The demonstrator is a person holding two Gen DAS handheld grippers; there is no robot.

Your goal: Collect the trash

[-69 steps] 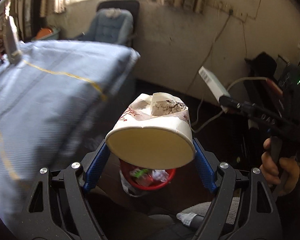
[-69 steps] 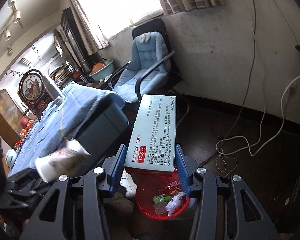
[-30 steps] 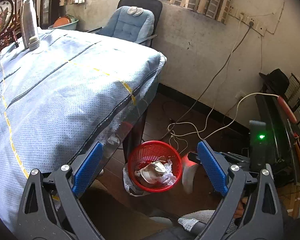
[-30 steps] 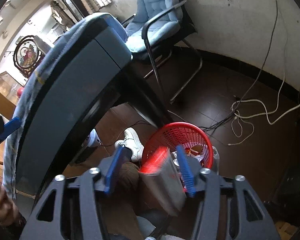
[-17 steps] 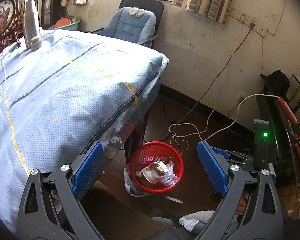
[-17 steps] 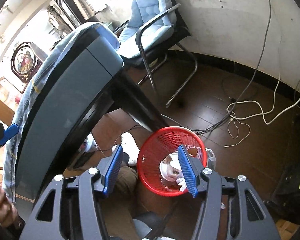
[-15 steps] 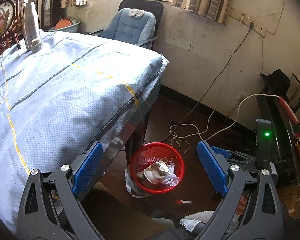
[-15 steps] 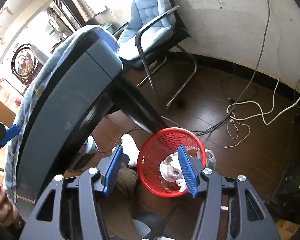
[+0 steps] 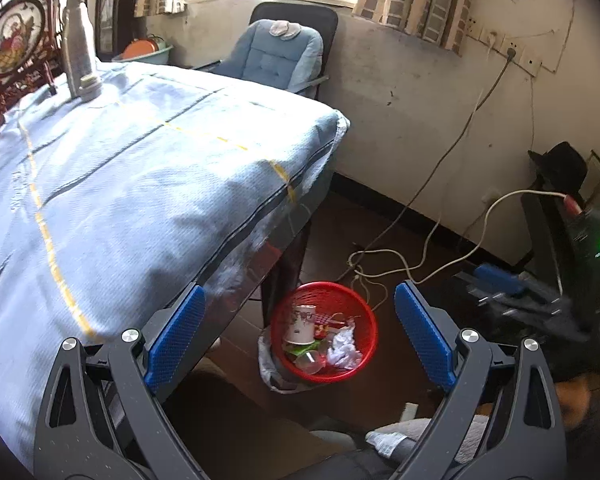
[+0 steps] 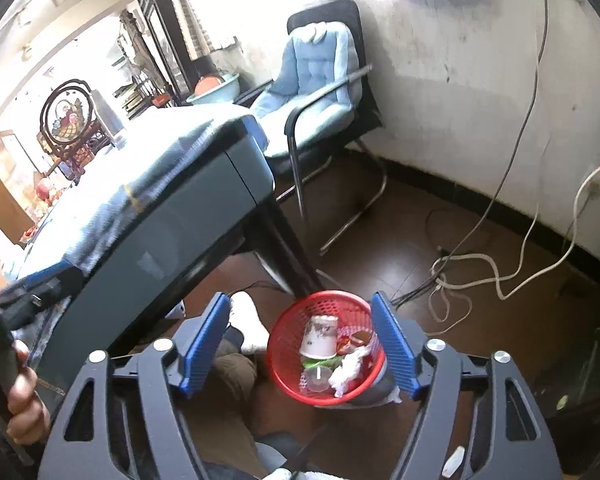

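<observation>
We note the cup (image 9: 300,325) and the box, both gripped earlier, are now out of the jaws; the cup lies in the red basket (image 9: 362,364). Right gripper (image 10: 306,344) has just been opening, nothing between its pads. Left gripper (image 9: 300,336) stands wide, empty.

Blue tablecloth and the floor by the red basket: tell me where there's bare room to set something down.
The blue tablecloth is bare from the near corner back to the bottle at its far end. The dark floor between the chair and the cables is free. The red basket is crowded with trash.
</observation>
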